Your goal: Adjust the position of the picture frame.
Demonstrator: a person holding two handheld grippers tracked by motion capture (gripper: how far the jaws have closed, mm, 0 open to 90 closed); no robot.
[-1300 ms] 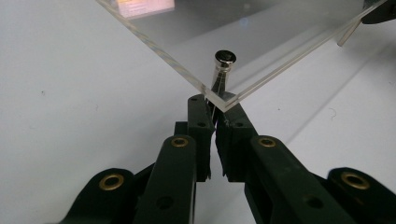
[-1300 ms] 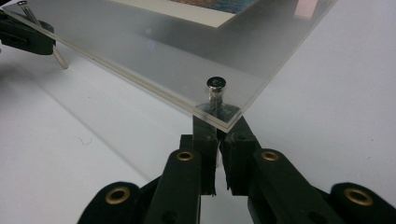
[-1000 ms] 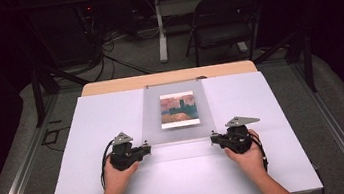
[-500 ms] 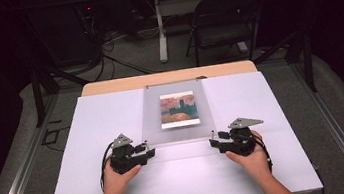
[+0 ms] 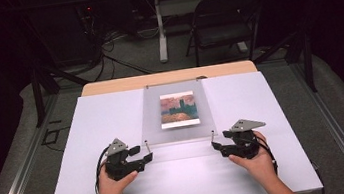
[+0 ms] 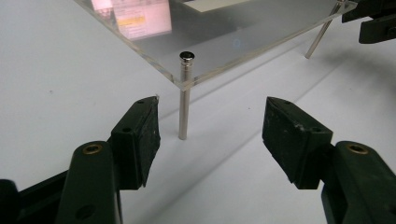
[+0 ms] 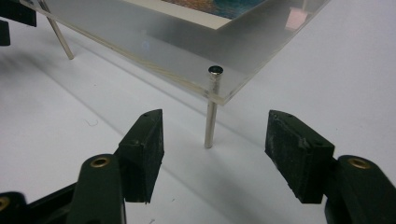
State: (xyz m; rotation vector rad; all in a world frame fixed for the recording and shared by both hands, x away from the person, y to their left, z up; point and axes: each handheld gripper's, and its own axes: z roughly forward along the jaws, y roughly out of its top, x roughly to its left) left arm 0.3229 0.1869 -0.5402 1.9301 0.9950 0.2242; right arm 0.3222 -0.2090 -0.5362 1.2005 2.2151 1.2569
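Observation:
A clear acrylic panel (image 5: 177, 110) with a painted picture (image 5: 178, 109) under it stands on thin metal legs over the white table (image 5: 92, 122). My left gripper (image 5: 146, 152) is open at the panel's near left corner; in the left gripper view the corner leg (image 6: 185, 95) stands just ahead, between the open jaws of the left gripper (image 6: 210, 133). My right gripper (image 5: 214, 141) is open at the near right corner. The right gripper view shows that corner's leg (image 7: 211, 109) just beyond the right gripper (image 7: 215, 140), nothing held. The panel (image 6: 243, 28) is raised off the table.
A tan board (image 5: 167, 77) edges the table's far side. Behind it stand a folding chair (image 5: 223, 22), a table leg (image 5: 161, 28) and floor cables (image 5: 119, 58). The near part of the table between my hands is bare white surface.
Both grippers have shifted slightly back toward the near edge and stay open. The panel has not moved.

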